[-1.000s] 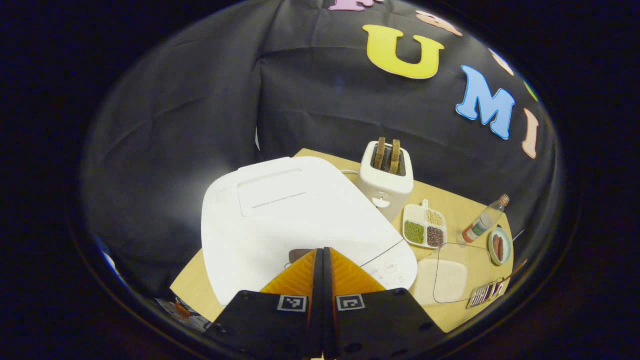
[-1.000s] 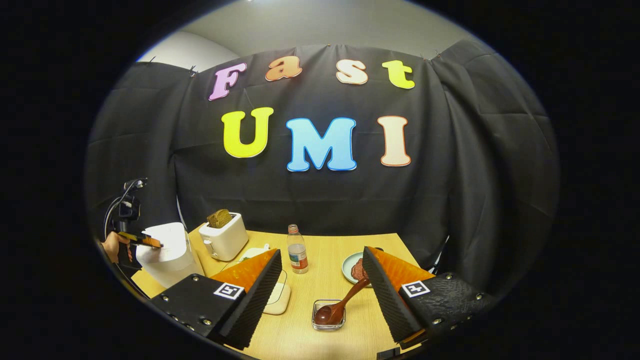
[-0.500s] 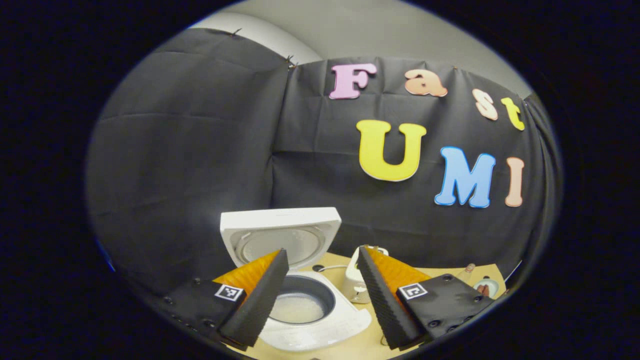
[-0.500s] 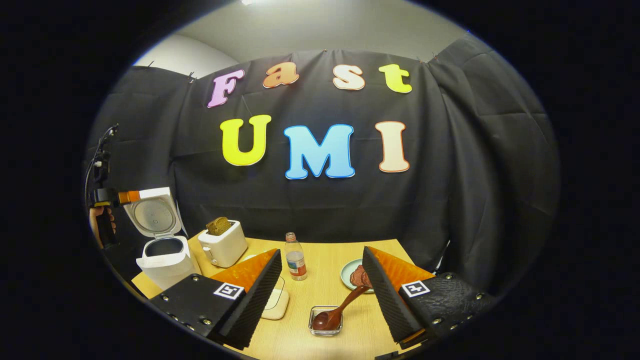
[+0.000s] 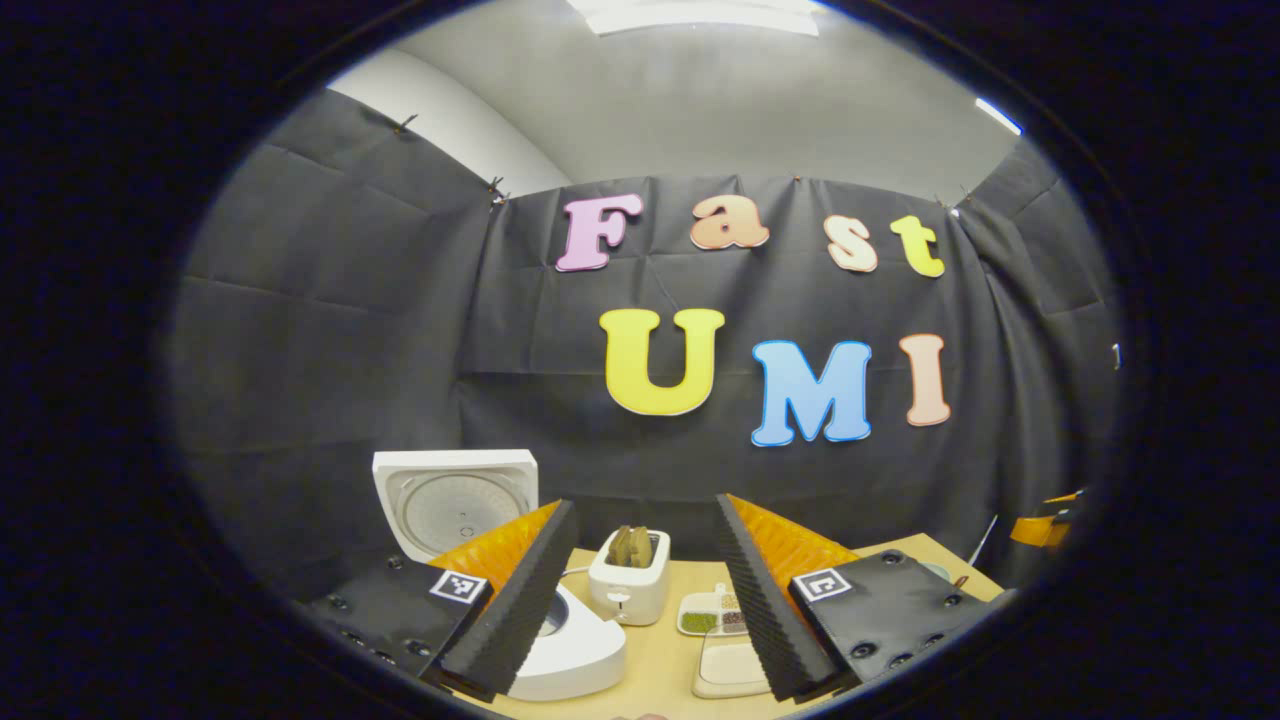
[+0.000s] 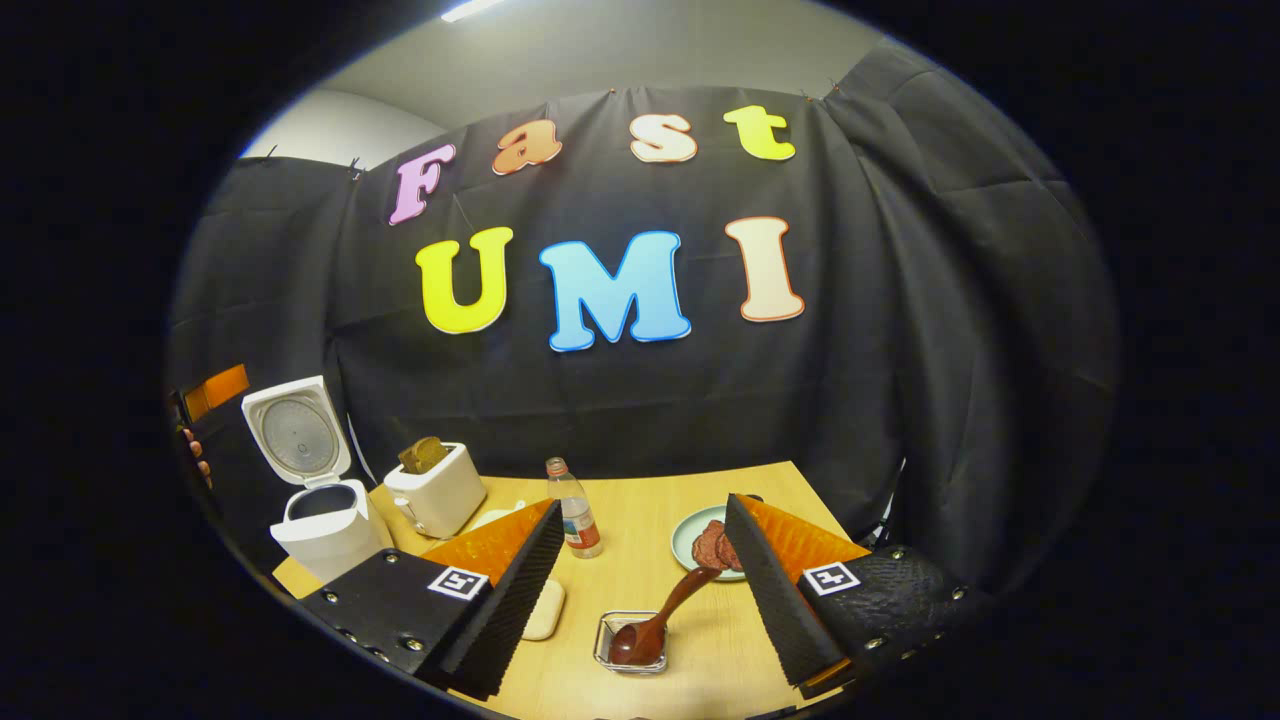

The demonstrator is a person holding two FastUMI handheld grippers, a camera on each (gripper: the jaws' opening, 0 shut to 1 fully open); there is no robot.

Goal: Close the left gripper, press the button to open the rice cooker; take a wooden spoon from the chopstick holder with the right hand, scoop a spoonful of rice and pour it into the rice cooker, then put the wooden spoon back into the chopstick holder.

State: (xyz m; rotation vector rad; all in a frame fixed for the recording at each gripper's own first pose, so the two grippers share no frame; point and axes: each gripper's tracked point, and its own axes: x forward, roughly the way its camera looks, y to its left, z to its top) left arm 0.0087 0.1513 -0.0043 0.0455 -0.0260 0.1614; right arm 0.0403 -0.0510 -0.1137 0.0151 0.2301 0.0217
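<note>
On the desk (image 6: 640, 520), the rice cooker (image 6: 318, 520) stands at the far left with its lid up, the toaster (image 6: 438, 487) just right of it. Farther right, the wooden spoon (image 6: 660, 615) leans in a small clear holder (image 6: 630, 655). Left gripper (image 5: 640, 600) and right gripper (image 6: 640, 590) both have jaws apart, holding nothing.

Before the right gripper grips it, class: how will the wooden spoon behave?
The wooden spoon looks rigid, so it probably won't flex. It leans in a small clear holder, handle overhanging, so pushing might tip both. Its glossy surface may slip between the open jaws.
</note>
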